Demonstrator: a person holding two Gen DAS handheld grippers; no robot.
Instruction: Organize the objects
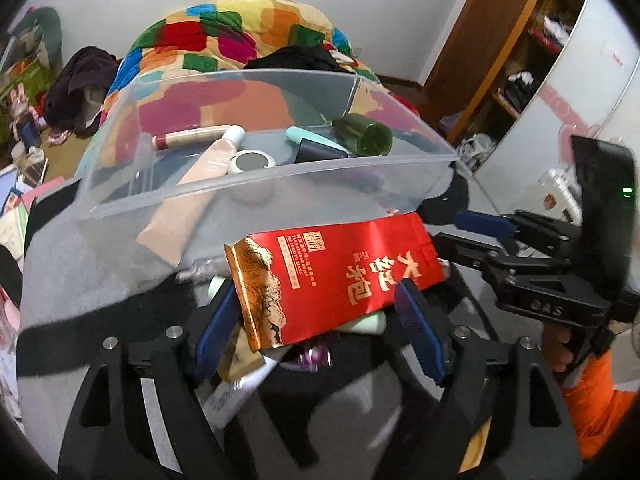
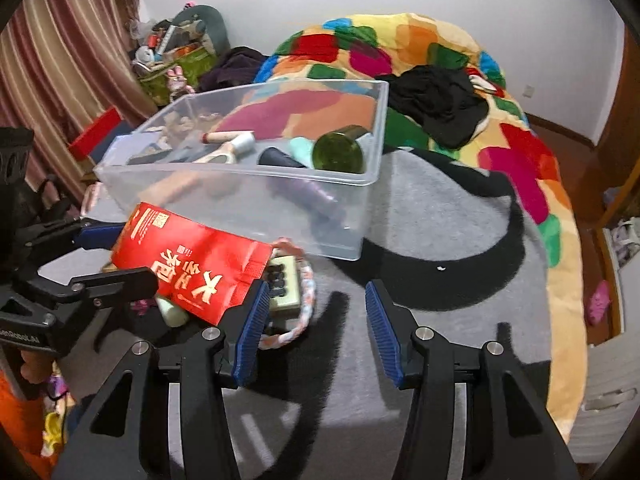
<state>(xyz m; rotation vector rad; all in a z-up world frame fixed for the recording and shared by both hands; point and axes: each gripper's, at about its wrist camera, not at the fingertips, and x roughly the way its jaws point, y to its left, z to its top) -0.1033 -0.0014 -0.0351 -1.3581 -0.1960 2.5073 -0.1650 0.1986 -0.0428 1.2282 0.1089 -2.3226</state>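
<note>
My left gripper is shut on a red foil tea packet with gold characters, held just in front of a clear plastic bin. The bin holds a green bottle, tubes and a small round jar. In the right wrist view the packet is held by the left gripper at the left, near the bin. My right gripper is open and empty over the grey blanket. Under the packet lie a small green box, a braided band and other small items.
A colourful patchwork quilt with a black garment lies behind the bin. The grey blanket has bare room to the right. Cluttered shelves stand at the far left, a wooden wardrobe at the right.
</note>
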